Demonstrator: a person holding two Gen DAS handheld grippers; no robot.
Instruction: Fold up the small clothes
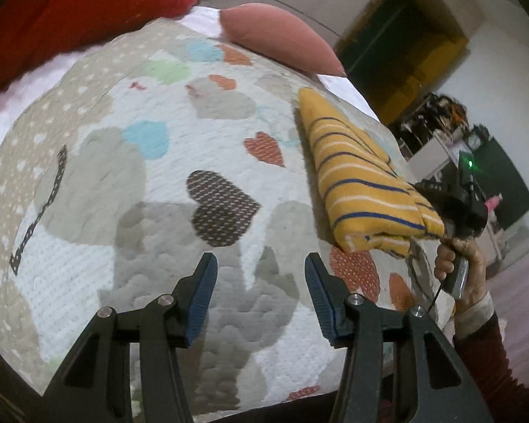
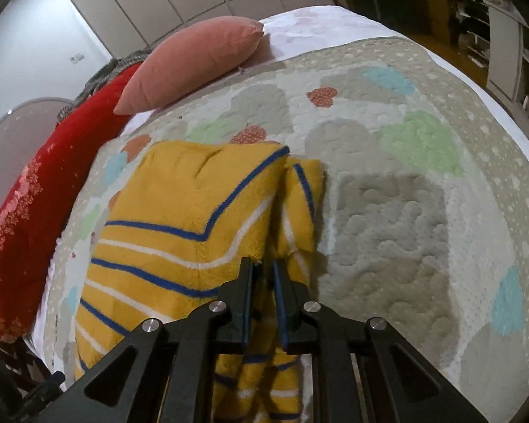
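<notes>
1. My right claw (image 2: 263, 275) is pinched nearly closed on the folded yellow garment (image 2: 180, 218), its blue pads pressing a bunched edge of the cloth between them
2. The garment is mustard yellow with blue and white stripes; from my right wrist view it spreads out to the left of the fingers, and a narrower folded flap (image 2: 305, 204) hangs just right of them
3. Seen from my left wrist, the same yellow garment (image 1: 356, 176) is lifted at its near corner by the right claw (image 1: 437, 225), and its far tip points toward the head of the bed
4. My right hand (image 1: 458, 264) grips the handle of that tool, with a dark red sleeve (image 1: 490, 363) and a pale cuff showing below it
5. My left claw (image 1: 261, 282) stands partly open and holds nothing; only the quilt (image 1: 158, 218) shows between its blue pads
6. The quilt is white and beige with hearts in grey, orange, blue and green, and it covers the bed under both claws
7. A pink pillow (image 1: 278, 38) lies at the far end of the bed, and a red blanket (image 1: 70, 3) with a pale flower pattern is heaped along the side next to it
</notes>
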